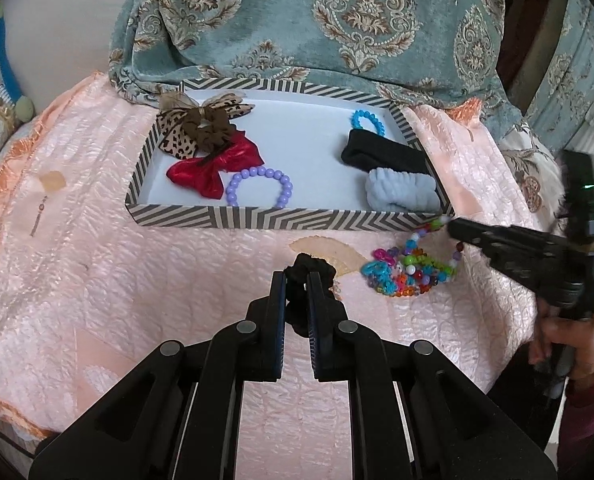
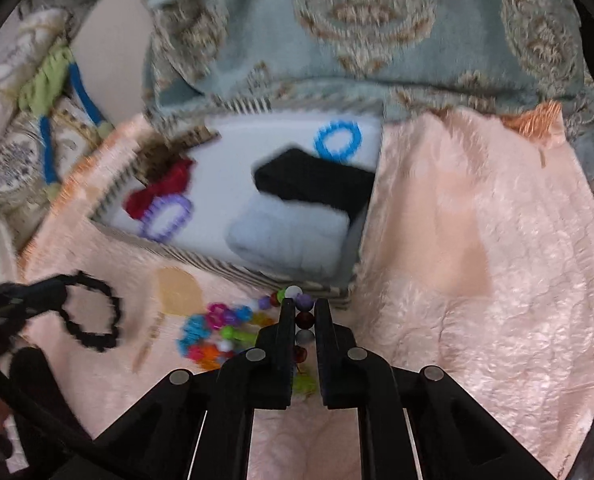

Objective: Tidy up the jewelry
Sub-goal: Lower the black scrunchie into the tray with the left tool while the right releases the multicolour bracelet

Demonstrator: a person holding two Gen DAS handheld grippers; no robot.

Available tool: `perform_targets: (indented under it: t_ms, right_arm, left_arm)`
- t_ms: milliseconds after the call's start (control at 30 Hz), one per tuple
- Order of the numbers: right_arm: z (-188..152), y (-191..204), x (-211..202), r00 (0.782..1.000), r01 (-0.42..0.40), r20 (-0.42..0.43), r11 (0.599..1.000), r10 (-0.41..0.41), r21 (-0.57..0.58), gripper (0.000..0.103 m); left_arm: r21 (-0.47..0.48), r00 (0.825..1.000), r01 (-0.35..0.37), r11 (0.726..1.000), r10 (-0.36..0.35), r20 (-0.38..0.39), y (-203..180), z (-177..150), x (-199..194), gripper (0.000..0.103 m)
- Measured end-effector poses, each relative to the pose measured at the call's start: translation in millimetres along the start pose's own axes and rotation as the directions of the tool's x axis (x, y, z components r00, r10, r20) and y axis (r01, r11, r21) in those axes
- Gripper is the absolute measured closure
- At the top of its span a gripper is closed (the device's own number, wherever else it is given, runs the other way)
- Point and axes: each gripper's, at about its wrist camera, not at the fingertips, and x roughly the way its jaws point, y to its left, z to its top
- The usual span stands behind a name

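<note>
A striped tray [image 1: 289, 218] with a white floor rests on a pink quilted cloth. It holds a leopard bow [image 1: 193, 128], a red bow [image 1: 213, 168], a purple bead bracelet [image 1: 259, 188], a blue bracelet [image 1: 367, 120], a black band [image 1: 381, 154] and a pale blue band [image 1: 401, 194]. My left gripper [image 1: 296, 280] is shut on a black scrunchie [image 1: 309, 264], lifted off the cloth in front of the tray. At the tray's near right corner, my right gripper [image 2: 304, 308] is shut on a string of coloured beads [image 2: 303, 320], which trails from a bright bead heap [image 1: 409, 274].
The pink cloth [image 1: 137, 280] spreads wide on all sides of the tray. A teal patterned blanket [image 1: 337, 20] rises right behind the tray. A hand [image 1: 577, 344] grips the right tool at the right edge. Embroidered cushions and a blue and green cord [image 2: 49, 140] lie far left.
</note>
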Motion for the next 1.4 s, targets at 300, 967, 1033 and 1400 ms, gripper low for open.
perform_targets:
  t_ms: [300, 967, 1033, 1400]
  right_arm:
    - [26.1, 26.6, -62.6, 0.991, -0.04, 0.121, 0.997, 0.048, -0.062, 0.094]
    - [64.4, 52.3, -74.3, 0.986, -0.042, 0.153, 0.988, 0.065, -0.151, 0.094]
    - [69.2, 53.5, -72.7, 0.986, -0.038, 0.154, 0.987, 0.063, -0.156, 0.095]
    - [94.3, 52.3, -49.1, 0.989, -0.039, 0.134, 0.987, 0.06, -0.153, 0.094]
  left_arm:
    - [0.022, 0.998, -0.019, 1.0, 0.018, 0.052, -6.0, 16.3, -18.2, 0.094]
    - [0.023, 0.991, -0.057, 0.998, 0.054, 0.119, -1.3, 68.2, -26.0, 0.094]
    - [0.017, 0.991, -0.054, 0.998, 0.052, 0.119, -0.4, 73.6, -24.4, 0.094]
    - [0.005, 0.994, -0.057, 0.998, 0.056, 0.097, -0.5, 91.5, 1.2, 0.094]
